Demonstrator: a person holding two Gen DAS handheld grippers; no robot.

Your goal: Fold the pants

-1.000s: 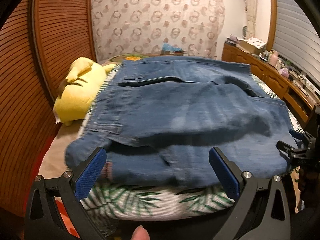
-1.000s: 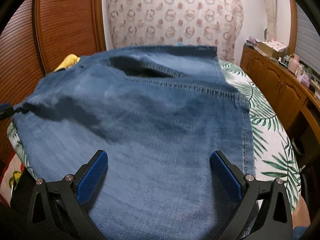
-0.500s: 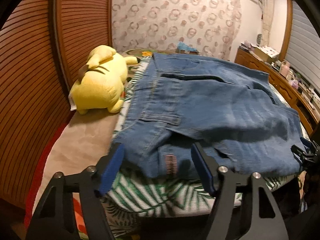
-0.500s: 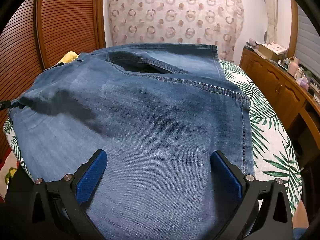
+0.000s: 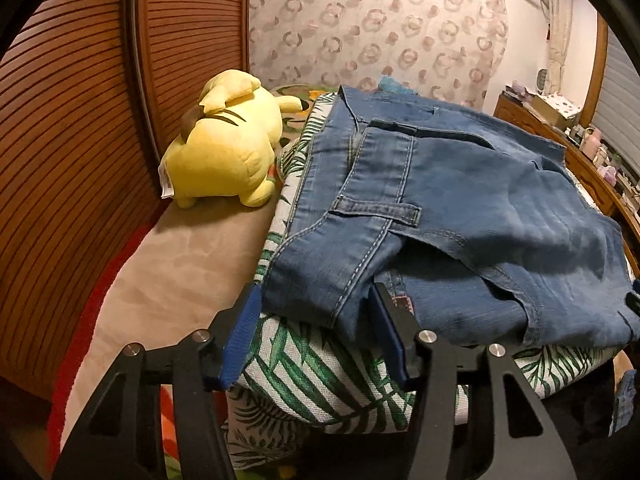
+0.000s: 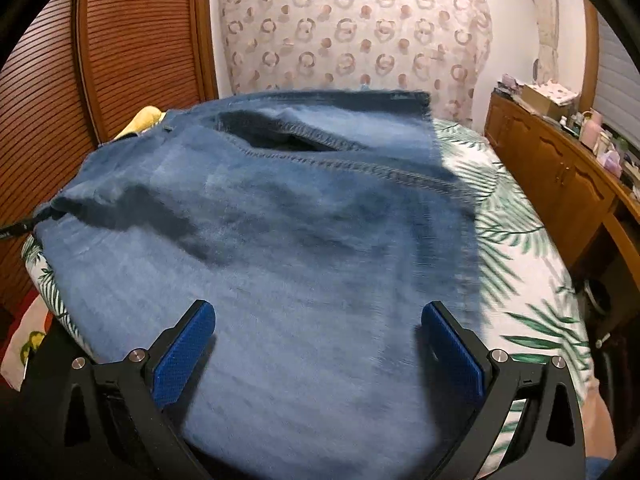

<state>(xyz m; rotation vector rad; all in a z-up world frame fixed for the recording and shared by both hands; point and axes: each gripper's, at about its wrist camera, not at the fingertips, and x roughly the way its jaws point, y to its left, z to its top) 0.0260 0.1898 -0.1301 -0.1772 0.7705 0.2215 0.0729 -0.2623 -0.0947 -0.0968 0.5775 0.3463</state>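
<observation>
Only the left wrist view shows the yellow plush toy (image 5: pixel 224 148), lying well left of the jaws on a beige strip of bed beside the slatted wooden wall (image 5: pixel 72 120). The left gripper (image 5: pixel 316 340) has its blue pads partly closed around the near-left corner of the folded jeans (image 5: pixel 440 208) — pads at the fabric, a firm grip not certain. The jeans lie on the leaf-print bedspread (image 5: pixel 320 376), long axis running away from the jaws, waistband at the far end. In the right wrist view (motion-blurred) the right gripper (image 6: pixel 320 344) is spread wide over denim (image 6: pixel 280 240), holding nothing; bare bedspread (image 6: pixel 520 280) lies right, before a wooden cabinet (image 6: pixel 560 176).
</observation>
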